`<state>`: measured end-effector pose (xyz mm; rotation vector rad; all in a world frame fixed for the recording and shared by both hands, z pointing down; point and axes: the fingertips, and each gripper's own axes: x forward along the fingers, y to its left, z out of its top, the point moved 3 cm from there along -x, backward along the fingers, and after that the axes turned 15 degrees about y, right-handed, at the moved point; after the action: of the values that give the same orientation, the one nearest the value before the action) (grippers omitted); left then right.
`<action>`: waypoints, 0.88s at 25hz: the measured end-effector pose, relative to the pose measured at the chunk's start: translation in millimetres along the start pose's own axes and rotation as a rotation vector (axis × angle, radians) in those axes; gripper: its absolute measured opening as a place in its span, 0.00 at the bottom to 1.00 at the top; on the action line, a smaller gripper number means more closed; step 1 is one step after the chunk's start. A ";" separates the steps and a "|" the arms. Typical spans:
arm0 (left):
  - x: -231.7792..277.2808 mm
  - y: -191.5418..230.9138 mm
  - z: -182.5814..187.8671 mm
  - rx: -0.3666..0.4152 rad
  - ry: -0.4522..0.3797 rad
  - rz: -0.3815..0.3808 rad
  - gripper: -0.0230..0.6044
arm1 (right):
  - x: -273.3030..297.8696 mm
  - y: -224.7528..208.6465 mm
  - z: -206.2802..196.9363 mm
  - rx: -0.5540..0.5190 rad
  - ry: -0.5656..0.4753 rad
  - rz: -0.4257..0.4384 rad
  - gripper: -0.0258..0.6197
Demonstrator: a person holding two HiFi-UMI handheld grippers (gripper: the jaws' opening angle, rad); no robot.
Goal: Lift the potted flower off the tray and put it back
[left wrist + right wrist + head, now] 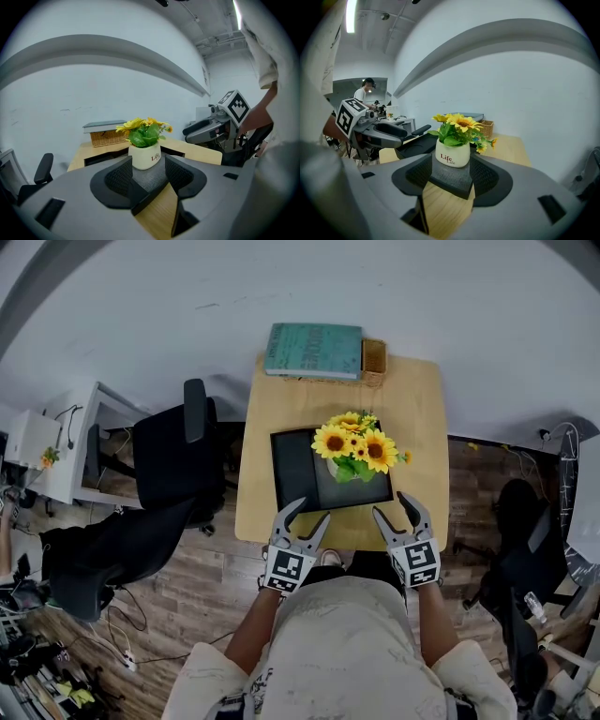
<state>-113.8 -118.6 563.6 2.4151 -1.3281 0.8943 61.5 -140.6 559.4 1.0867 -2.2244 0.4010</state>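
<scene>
A white pot of yellow sunflowers (354, 452) stands on the right half of a black tray (292, 469) in the middle of a small wooden table. In the left gripper view the pot (146, 155) shows beyond the jaws, in the right gripper view the pot (453, 154) likewise. My left gripper (300, 517) hovers at the tray's near left corner, open and empty. At the near right corner my right gripper (395, 510) is open too, nothing between its fingers. Both point toward the pot and stand apart from it.
A wicker basket (375, 356) with a green book (313, 350) on top sits at the table's far edge. A black office chair (174, 457) stands left of the table, another dark chair (521, 521) to the right. A desk with clutter (58, 442) is at far left.
</scene>
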 end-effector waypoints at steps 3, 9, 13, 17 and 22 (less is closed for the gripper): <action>2.6 -0.2 -0.2 -0.008 0.006 0.002 0.37 | 2.6 -1.4 -0.5 -0.004 0.007 0.008 0.43; 15.6 -0.7 1.1 -0.003 0.028 -0.003 0.38 | 11.0 -8.4 -2.9 -0.009 0.022 0.026 0.43; 25.7 3.3 6.6 0.015 0.040 -0.003 0.39 | 19.7 -12.9 0.6 -0.014 0.026 0.046 0.44; 37.3 7.9 13.6 0.013 0.045 0.003 0.39 | 29.9 -20.8 6.3 -0.030 0.027 0.067 0.45; 55.2 14.0 18.2 0.021 0.075 -0.001 0.41 | 48.6 -26.8 12.1 -0.083 0.053 0.109 0.48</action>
<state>-96.2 -172.6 582.4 2.3727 -1.2976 0.9929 55.1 -192.4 581.8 0.9039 -2.2388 0.3755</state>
